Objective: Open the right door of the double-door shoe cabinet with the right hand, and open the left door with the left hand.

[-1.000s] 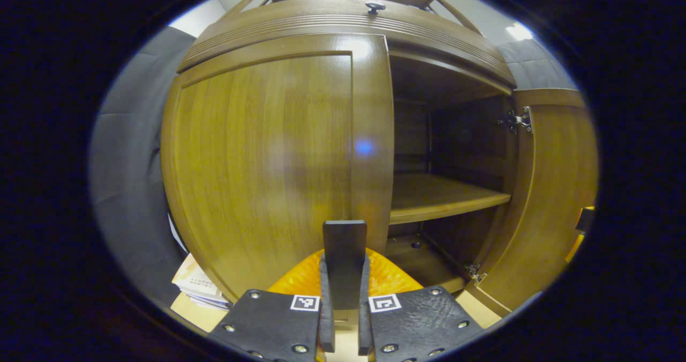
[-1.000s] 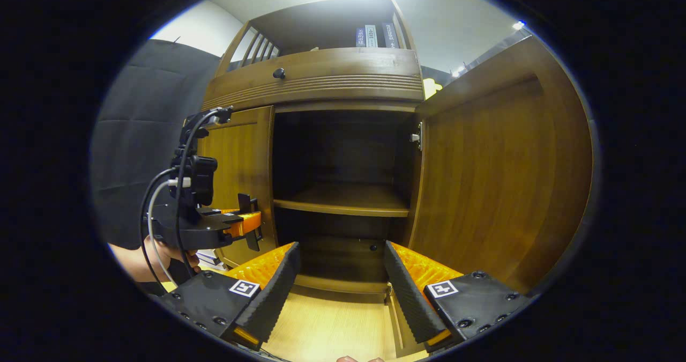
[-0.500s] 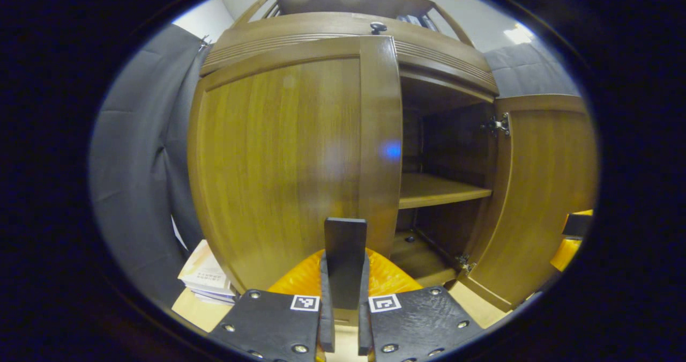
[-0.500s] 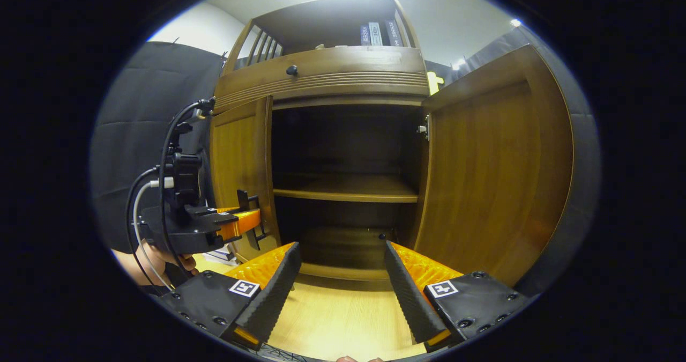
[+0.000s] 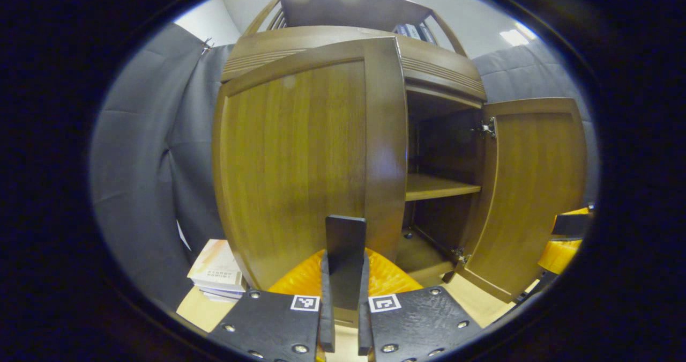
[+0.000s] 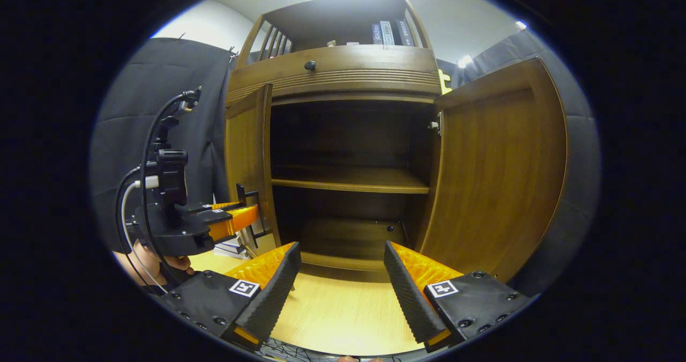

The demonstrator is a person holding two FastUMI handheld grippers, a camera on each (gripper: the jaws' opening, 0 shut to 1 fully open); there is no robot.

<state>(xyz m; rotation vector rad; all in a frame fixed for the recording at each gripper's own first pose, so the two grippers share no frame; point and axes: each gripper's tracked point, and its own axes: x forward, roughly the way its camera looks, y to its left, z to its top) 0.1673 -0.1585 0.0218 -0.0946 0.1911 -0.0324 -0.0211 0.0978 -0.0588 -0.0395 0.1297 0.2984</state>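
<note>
While the left tool (image 5: 343,276) pinches the left door's handle (image 5: 345,244), the right tool (image 6: 340,276) gapes.

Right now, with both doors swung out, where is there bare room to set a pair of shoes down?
The middle shelf and the cabinet floor beneath it are both bare, bordered by the right door and left door. Crowded: left of the cabinet, where the books are stacked and the left tool grips the handle.
</note>
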